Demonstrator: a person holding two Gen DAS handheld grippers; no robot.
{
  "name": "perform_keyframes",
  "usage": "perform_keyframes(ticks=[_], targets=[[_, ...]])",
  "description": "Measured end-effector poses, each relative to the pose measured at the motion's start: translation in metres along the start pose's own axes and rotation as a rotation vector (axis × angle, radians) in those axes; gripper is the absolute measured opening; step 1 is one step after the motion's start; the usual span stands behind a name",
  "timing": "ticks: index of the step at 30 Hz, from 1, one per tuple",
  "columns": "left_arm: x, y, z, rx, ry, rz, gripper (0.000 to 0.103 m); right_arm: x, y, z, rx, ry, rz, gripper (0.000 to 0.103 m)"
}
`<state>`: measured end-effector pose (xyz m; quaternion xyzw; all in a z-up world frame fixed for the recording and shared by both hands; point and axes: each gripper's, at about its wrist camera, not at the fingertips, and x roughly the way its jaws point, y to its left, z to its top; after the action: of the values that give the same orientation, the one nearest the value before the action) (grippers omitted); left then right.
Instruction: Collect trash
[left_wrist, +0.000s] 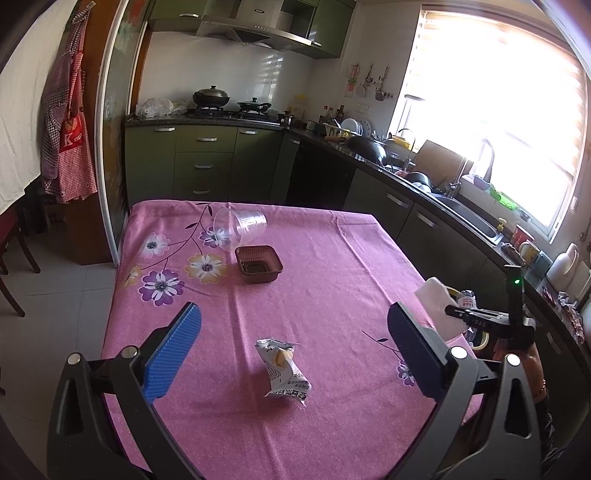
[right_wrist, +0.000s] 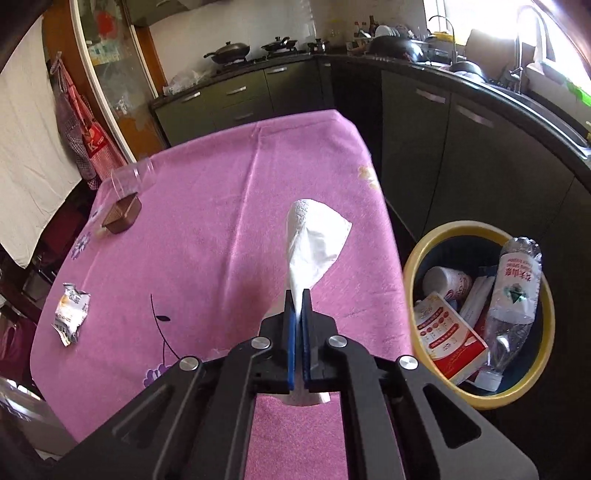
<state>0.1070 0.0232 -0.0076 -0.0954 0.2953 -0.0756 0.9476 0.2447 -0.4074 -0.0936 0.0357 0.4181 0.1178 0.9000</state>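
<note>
A white tissue (right_wrist: 314, 243) is shown clamped between the closed blue pads of the right gripper (right_wrist: 298, 295), held clear of the pink tablecloth (right_wrist: 207, 221) near the table's right edge; only a narrow lower strip of the tissue is pinched, and the rest stands loose above the jaws. The yellow-rimmed bin (right_wrist: 480, 400), already loaded with a plastic bottle (right_wrist: 517, 295), a red-and-white carton (right_wrist: 448, 338) and a cup, is seen on the floor just right of the table. Slippage of so thin a hold may be expected if the transfer is jerked, and the light paper could drift past the rim if released too high or too early. The left gripper (left_wrist: 295, 345) is held wide open and empty above a crumpled snack wrapper (left_wrist: 284, 371). A clear cup (left_wrist: 240, 227) on its side and a brown tray (left_wrist: 258, 264) remain far on the table.
</note>
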Motion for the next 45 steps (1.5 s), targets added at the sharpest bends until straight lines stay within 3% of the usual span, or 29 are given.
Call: perform_keyframes(ticks=[4, 7, 11, 18, 20, 21, 22, 29, 34, 36, 40, 45], targets=[[0.001, -0.001, 0.000, 0.002, 0.003, -0.006, 0.096, -0.037, -0.030, 0.017, 0.037, -0.080, -0.073, 0.003], [0.002, -0.003, 0.000, 0.003, 0.007, -0.009, 0.096, -0.045, -0.065, 0.026, 0.075, -0.090, -0.163, 0.004], [0.002, -0.004, 0.001, 0.005, 0.010, -0.003, 0.096, -0.030, -0.109, 0.029, 0.105, -0.040, -0.267, 0.004], [0.002, -0.008, 0.002, 0.012, 0.011, 0.004, 0.096, 0.024, -0.146, 0.021, 0.148, 0.077, -0.304, 0.007], [0.004, -0.009, 0.002, 0.016, 0.014, 0.005, 0.096, 0.038, -0.151, 0.019, 0.149, 0.102, -0.315, 0.032], [0.004, -0.010, 0.002, 0.018, 0.016, 0.005, 0.096, 0.041, -0.153, 0.018, 0.149, 0.103, -0.333, 0.050], [0.005, -0.010, 0.002, 0.018, 0.018, 0.006, 0.096, 0.041, -0.153, 0.017, 0.147, 0.097, -0.349, 0.051], [0.011, -0.007, 0.000, 0.010, 0.031, 0.011, 0.096, -0.020, -0.117, 0.004, 0.158, -0.038, -0.304, 0.052], [0.024, -0.006, -0.005, 0.006, 0.070, 0.015, 0.096, -0.082, -0.063, -0.023, 0.123, -0.193, -0.218, 0.065], [0.034, -0.007, -0.010, 0.009, 0.097, 0.021, 0.096, -0.100, -0.043, -0.036, 0.118, -0.235, -0.175, 0.065], [0.060, -0.008, -0.020, 0.027, 0.161, 0.044, 0.096, -0.118, -0.015, -0.051, 0.115, -0.255, -0.072, 0.065], [0.104, -0.003, -0.033, 0.024, 0.269, 0.110, 0.096, -0.121, 0.012, -0.056, 0.084, -0.247, -0.009, 0.066]])
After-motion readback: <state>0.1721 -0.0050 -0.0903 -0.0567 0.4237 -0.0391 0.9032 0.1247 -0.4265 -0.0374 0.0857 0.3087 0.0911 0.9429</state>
